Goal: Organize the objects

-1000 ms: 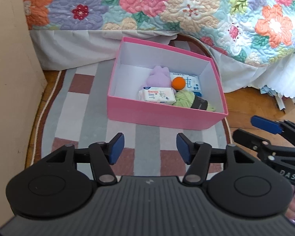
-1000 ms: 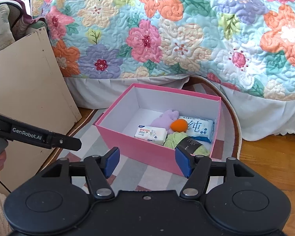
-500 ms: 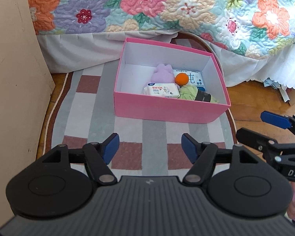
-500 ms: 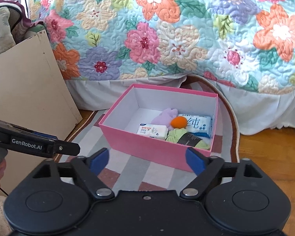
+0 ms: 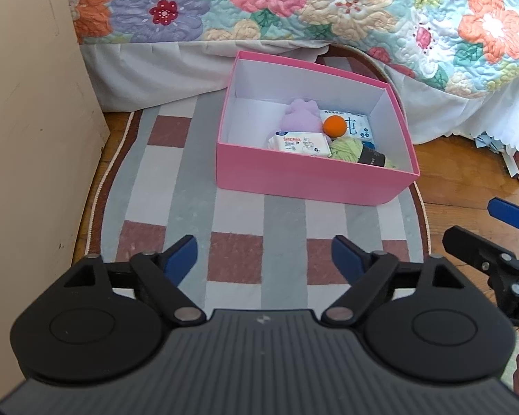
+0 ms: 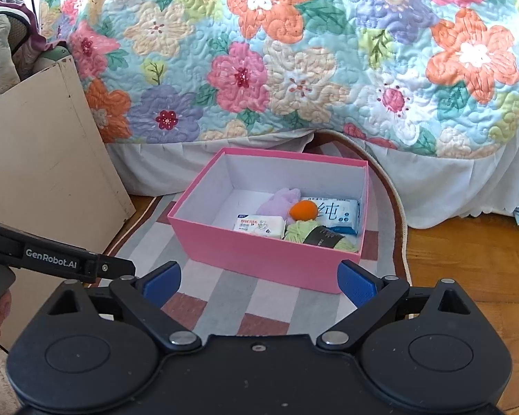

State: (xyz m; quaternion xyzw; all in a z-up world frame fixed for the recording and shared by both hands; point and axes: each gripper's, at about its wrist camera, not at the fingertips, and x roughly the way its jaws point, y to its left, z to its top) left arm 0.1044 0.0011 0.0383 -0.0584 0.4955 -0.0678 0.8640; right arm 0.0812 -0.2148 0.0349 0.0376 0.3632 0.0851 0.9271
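The left tongs (image 5: 264,259) hang with their jaws apart and nothing between them, above the striped rug (image 5: 238,214). Their jaws have just been opening. The right tongs (image 6: 259,282) are spread wider still, also empty and just opened, in front of the near wall of the pink box (image 6: 259,256).

The box sits on the rug, close to the white bed skirt under the floral quilt (image 6: 294,52). Inside lie a white wipes pack (image 6: 259,225), a lilac soft toy (image 6: 280,200), an orange ball (image 6: 303,210), a blue-and-white tissue pack (image 6: 339,214) and a green yarn skein (image 6: 318,237) with a dark band, all crowded toward its right half. No loose item shows on the rug in either view.

By the look of it the sorting is near done or done, and the step in hand is a clean release and retreat. To do it well, keep both jaws wide while backing away, lift clear of the box's near rim before swinging sideways, and avoid nudging the light cardboard wall. Watch the beige panel (image 5: 27,138) on the left and keep the two tools from knocking together.
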